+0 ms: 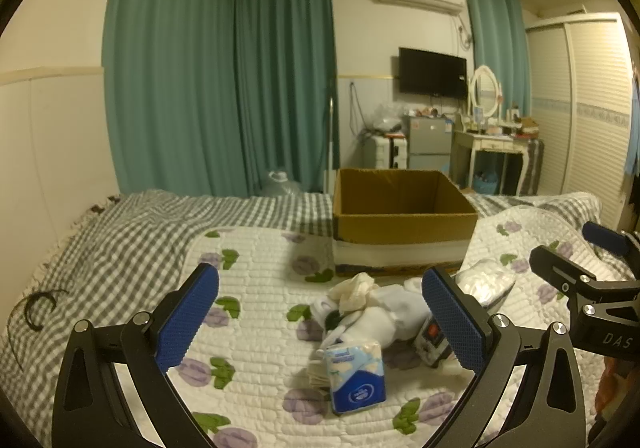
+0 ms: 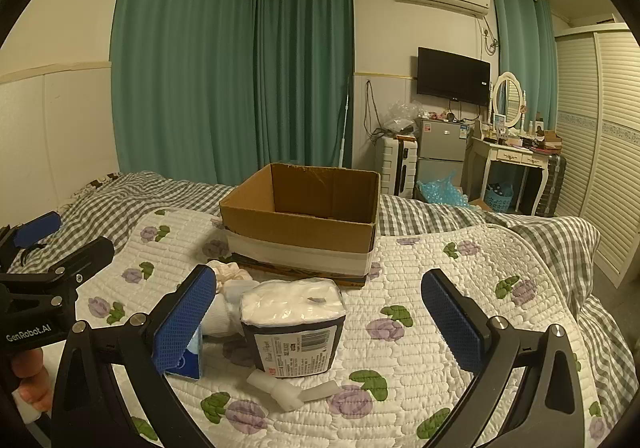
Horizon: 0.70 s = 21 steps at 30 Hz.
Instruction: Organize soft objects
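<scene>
A pile of soft items lies on the floral quilt in front of an open cardboard box (image 1: 404, 224), also in the right wrist view (image 2: 304, 224). The pile has a blue tissue pack (image 1: 356, 376), white socks (image 1: 380, 312), a cream cloth (image 1: 356, 290) and a dark-wrapped pack of white cotton pads (image 2: 294, 328). My left gripper (image 1: 320, 320) is open above the quilt, the tissue pack between and just beyond its fingers. My right gripper (image 2: 318, 322) is open around the cotton pad pack, not touching it. A white plastic piece (image 2: 288, 392) lies in front of it.
The box stands on the bed's far side, on a grey checked sheet (image 1: 132, 232). A pillow (image 2: 560, 248) lies at the right. Beyond the bed are green curtains (image 1: 224, 88), a small fridge (image 2: 442, 152), a suitcase (image 2: 400, 164), a dressing table (image 2: 508, 160) and a wardrobe (image 2: 600, 136).
</scene>
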Available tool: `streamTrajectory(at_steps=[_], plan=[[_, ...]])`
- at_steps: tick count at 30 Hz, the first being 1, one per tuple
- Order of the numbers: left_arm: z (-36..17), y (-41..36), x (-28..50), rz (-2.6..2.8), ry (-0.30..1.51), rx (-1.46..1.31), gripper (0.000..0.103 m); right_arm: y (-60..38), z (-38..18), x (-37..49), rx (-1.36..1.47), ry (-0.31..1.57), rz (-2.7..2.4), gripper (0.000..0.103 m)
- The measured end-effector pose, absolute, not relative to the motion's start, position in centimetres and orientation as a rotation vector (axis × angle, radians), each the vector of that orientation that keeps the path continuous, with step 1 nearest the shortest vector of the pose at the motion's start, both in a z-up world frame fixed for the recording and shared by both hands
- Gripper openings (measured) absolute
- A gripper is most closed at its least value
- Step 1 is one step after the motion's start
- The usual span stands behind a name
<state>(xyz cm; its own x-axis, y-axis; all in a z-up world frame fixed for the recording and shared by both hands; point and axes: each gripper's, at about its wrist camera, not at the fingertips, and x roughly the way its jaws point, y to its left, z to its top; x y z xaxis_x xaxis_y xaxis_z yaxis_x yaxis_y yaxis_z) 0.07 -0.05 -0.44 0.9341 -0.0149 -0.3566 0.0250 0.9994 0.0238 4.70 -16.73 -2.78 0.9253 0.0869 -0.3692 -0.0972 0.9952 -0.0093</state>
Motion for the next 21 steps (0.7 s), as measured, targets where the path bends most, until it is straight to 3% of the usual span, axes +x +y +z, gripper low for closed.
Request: streamTrajectory(at_steps=[21], plan=[[-0.45,-0.04,0.09,-0.02,0.365,0.029,0.103,-16.47,-2.95,4.68,-0.03,0.386,0.102,0.103]])
